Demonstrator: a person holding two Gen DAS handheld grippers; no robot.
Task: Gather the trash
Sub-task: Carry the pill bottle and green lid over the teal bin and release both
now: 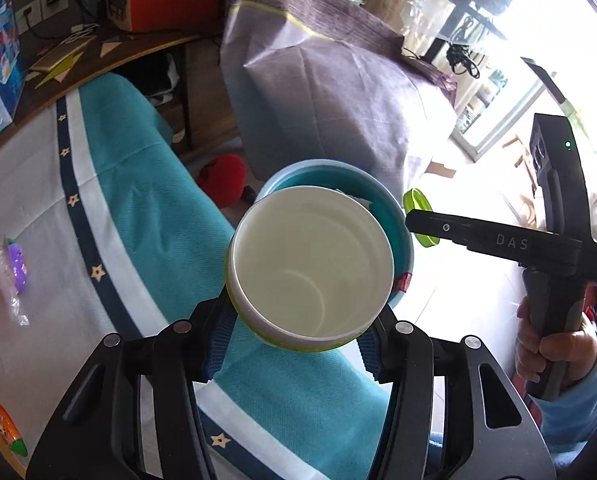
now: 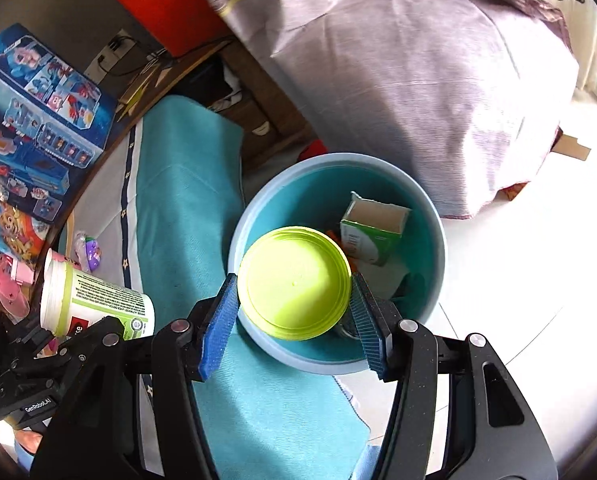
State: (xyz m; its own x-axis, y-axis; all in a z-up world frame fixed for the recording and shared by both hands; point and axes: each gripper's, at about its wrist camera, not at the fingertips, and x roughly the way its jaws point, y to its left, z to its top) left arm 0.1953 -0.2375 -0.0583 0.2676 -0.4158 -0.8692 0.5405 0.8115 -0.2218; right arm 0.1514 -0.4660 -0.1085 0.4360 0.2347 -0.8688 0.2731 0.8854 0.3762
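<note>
My left gripper (image 1: 298, 336) is shut on an empty white plastic tub (image 1: 310, 268) with a green label, held open end toward the camera above the table edge; the tub also shows in the right wrist view (image 2: 94, 300) at the left. My right gripper (image 2: 294, 316) is shut on a round lime-green lid (image 2: 294, 282), held over the light blue trash bin (image 2: 430, 216). The bin (image 1: 402, 236) stands on the floor beside the table and holds a green and white carton (image 2: 374, 232) and other scraps. The lid (image 1: 416, 204) peeks out behind my right gripper in the left wrist view.
The table carries a teal and white cloth (image 1: 146, 208) with a navy star stripe. A clear wrapper with a purple toy (image 1: 10, 276) and an orange packet (image 1: 10, 432) lie at its left. A toy box (image 2: 30, 128) stands behind. A purple-covered bulk (image 2: 418, 80) is beyond the bin.
</note>
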